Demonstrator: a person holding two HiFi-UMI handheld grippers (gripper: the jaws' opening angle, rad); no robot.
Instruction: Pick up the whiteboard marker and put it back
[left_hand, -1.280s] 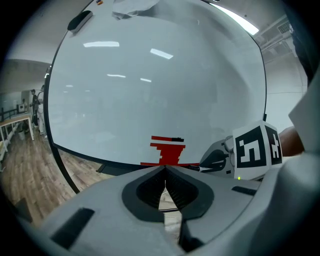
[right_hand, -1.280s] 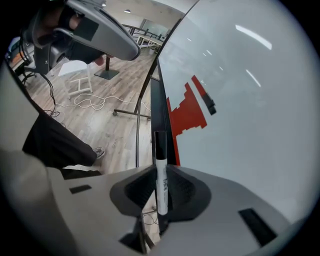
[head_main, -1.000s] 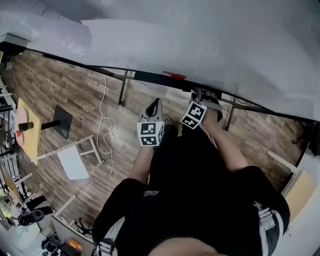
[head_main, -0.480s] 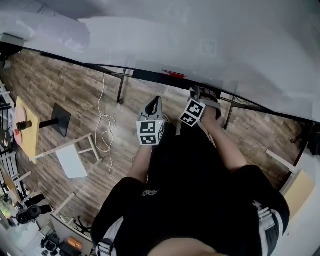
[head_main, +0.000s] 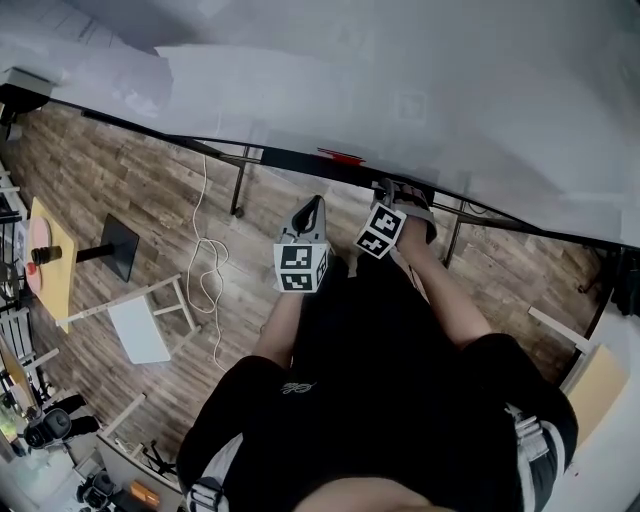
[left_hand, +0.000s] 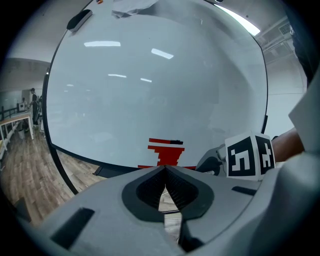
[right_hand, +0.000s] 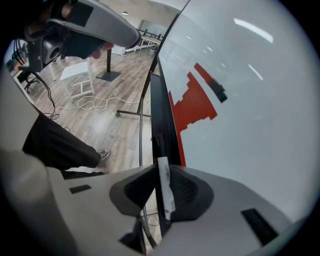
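My right gripper pinches the marker by its white barrel. Its dark end pokes toward 12 o'clock, along the narrow dark tray under the whiteboard, and I can't tell whether it touches; my left gripper has its jaws pressed together on nothing. The risk I see is letting go while the thin, round barrel sits off the tray's line or tilted, so that it rolls over the edge to the floor at 9 o'clock. The barrel looks smudged grey and slightly askew between the pads.
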